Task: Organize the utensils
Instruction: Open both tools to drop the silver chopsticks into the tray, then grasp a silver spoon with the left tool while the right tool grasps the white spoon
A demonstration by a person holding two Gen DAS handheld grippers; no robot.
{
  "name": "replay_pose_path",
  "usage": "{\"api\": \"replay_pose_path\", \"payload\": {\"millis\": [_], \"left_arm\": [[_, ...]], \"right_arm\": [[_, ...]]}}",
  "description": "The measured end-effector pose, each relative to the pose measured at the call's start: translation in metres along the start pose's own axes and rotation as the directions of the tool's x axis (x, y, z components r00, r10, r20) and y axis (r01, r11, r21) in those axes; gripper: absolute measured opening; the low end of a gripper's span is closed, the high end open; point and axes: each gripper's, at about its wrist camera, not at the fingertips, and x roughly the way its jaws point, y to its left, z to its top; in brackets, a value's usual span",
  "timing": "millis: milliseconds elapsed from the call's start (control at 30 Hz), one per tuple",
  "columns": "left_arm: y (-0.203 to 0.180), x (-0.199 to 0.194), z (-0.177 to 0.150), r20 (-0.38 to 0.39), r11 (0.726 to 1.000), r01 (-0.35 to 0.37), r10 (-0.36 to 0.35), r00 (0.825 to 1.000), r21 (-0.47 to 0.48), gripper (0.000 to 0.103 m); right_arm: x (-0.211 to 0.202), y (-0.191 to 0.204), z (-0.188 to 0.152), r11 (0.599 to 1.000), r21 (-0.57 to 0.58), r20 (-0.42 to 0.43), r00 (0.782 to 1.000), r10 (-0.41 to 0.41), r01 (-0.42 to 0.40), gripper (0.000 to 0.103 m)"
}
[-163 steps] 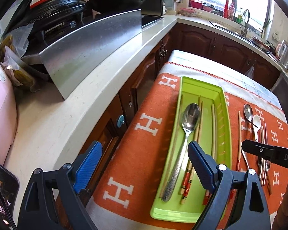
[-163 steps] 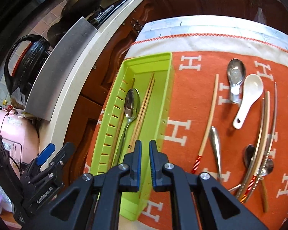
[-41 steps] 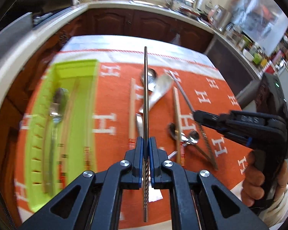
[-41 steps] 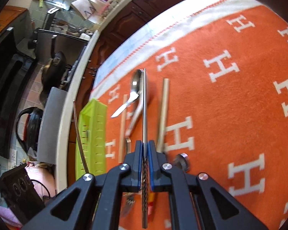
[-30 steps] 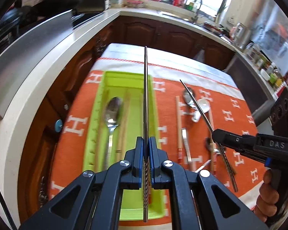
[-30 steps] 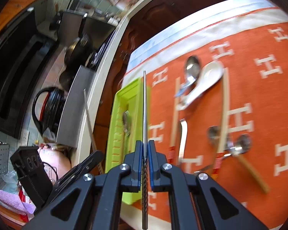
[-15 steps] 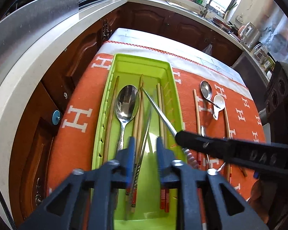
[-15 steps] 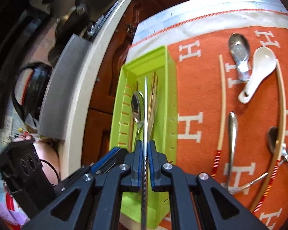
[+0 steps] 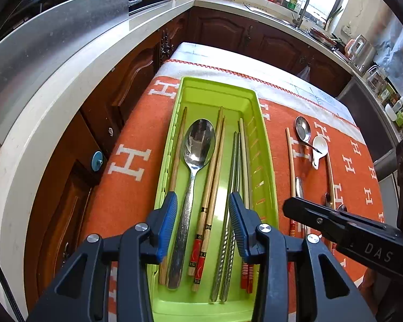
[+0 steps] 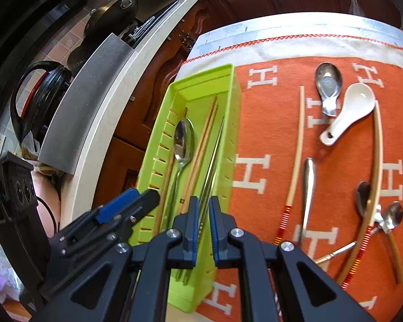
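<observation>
An orange cloth [image 9: 126, 161] patterned with white H letters covered the counter [image 9: 317, 91], and on its left part lay a long green tray [image 9: 266, 145] with slotted side walls. The left hand-held gripper [image 9: 202, 222] hung over the tray's near end with its blue-padded jaws spread wide and nothing between them. The right hand-held gripper [image 10: 202, 230] hovered just above the tray's right wall, its jaws parted only narrowly; the metal chopsticks [image 9: 235, 171] ran beneath that gap, and whether the pads touched them could not be told. Inside the tray, from left to right, lay a single wooden chopstick [image 9: 178, 147], a large steel spoon [image 9: 197, 147], a pair of bamboo chopsticks [image 9: 213, 166] with red ends, the metal chopsticks, and a pale chopstick [image 9: 245, 161] beside the right wall. To the right of the tray, on the cloth, lay a pale chopstick with a red striped end [image 10: 295, 158], a second such chopstick [image 10: 376, 177], a steel handle [image 10: 307, 187], a white ceramic spoon [image 10: 349, 112] with a short steel spoon [image 10: 328, 86] just beside it, and two small spoons [image 10: 392, 214] near the cloth's right edge.
</observation>
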Motion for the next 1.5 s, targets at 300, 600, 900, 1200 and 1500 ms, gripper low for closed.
{"api": "replay_pose_path", "payload": {"millis": [300,600,900,1200,1500], "left_arm": [[-0.014,-0.018,-0.001,0.035,0.999,-0.035,0.034,0.999,0.01,0.065],[-0.053,-0.019,0.002,0.038,0.995,-0.054,0.051,0.998,0.088,0.071],[-0.107,-0.004,0.041,-0.009,0.98,0.043,-0.042,0.999,0.193,0.071],[-0.154,0.057,0.092,-0.15,0.962,0.184,-0.156,0.976,0.2,0.054],[-0.175,0.139,0.133,-0.209,0.973,0.145,-0.106,0.972,0.18,0.05]], "right_arm": [[-0.024,-0.019,-0.016,0.998,-0.03,0.042,0.998,-0.046,0.047,0.009],[-0.065,-0.074,-0.016,0.996,0.043,0.097,0.992,-0.082,0.079,0.009],[-0.102,-0.114,0.031,0.993,0.093,0.142,0.986,-0.088,0.075,0.009],[-0.089,-0.145,0.088,0.989,0.135,0.149,0.986,-0.074,0.054,0.01],[-0.061,-0.177,0.089,0.978,0.207,0.095,0.995,-0.026,0.006,0.01]]}}
